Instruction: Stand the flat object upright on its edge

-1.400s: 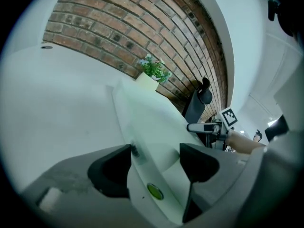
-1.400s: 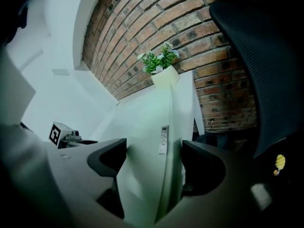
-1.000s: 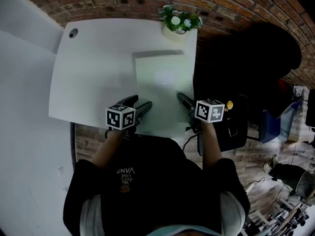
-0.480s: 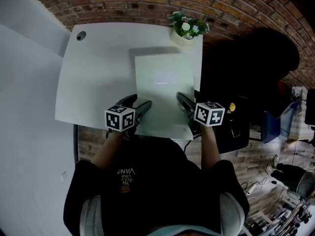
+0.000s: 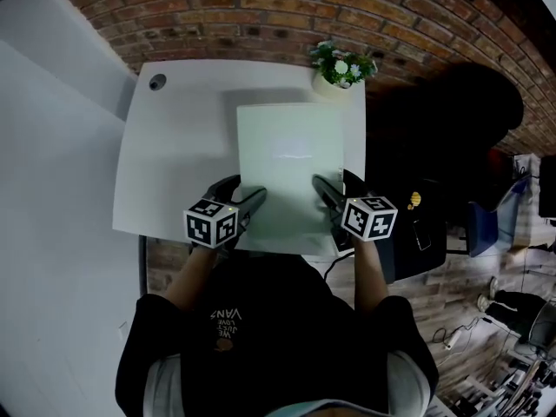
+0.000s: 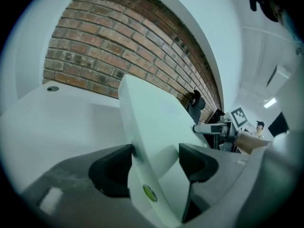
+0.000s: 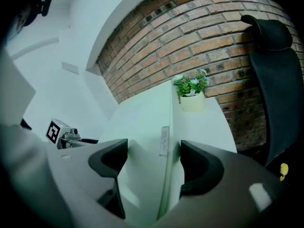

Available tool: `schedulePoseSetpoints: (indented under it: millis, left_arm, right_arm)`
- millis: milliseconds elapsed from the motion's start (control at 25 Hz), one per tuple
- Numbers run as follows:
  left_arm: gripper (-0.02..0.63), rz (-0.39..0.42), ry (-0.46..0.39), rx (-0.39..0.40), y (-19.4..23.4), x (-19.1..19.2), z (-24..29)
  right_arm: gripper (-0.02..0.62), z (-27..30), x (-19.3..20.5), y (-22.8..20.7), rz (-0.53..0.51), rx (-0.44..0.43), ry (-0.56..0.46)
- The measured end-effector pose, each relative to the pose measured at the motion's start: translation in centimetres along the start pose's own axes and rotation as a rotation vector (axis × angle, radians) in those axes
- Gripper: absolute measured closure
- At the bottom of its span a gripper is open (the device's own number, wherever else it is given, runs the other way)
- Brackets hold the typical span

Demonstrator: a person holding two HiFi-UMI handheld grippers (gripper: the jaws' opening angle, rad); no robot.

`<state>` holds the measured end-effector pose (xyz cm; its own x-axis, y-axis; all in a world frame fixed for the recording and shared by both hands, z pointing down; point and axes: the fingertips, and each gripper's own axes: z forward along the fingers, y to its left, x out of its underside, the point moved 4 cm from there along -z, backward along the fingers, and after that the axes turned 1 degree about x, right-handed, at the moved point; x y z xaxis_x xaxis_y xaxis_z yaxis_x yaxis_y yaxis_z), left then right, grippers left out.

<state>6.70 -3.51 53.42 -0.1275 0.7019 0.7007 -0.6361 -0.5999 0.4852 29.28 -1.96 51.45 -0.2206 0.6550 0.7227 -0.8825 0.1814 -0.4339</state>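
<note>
The flat object is a large pale white board (image 5: 291,168) over the white table (image 5: 174,163). Both grippers hold it by its near edge. My left gripper (image 5: 250,200) is shut on the near left corner, and the board (image 6: 152,122) rises slanted between its jaws, with a green dot on the edge. My right gripper (image 5: 323,189) is shut on the near right side, where the board's (image 7: 142,127) thick edge runs away between the jaws toward the wall. The board is tilted, not flat on the table.
A small potted plant (image 5: 343,66) stands at the table's far right corner, just beyond the board. A round cable hole (image 5: 157,82) sits at the far left corner. A black chair (image 5: 434,146) stands right of the table, and a brick wall (image 5: 261,7) runs behind it.
The board's far edge has come up and now reaches closer to the plant. Both grippers stay clamped on its near edge. The head view has shifted a little.
</note>
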Motion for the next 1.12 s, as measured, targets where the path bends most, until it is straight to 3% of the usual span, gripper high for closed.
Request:
schedulePoseSetpoints:
  millis: [1120]
  left_arm:
    - [0.295, 0.226, -0.14, -0.065, 14.6, -8.7, -12.7]
  right_arm:
    - [0.282, 11.3, -5.7, 16.1, -0.106, -0.06, -0.134]
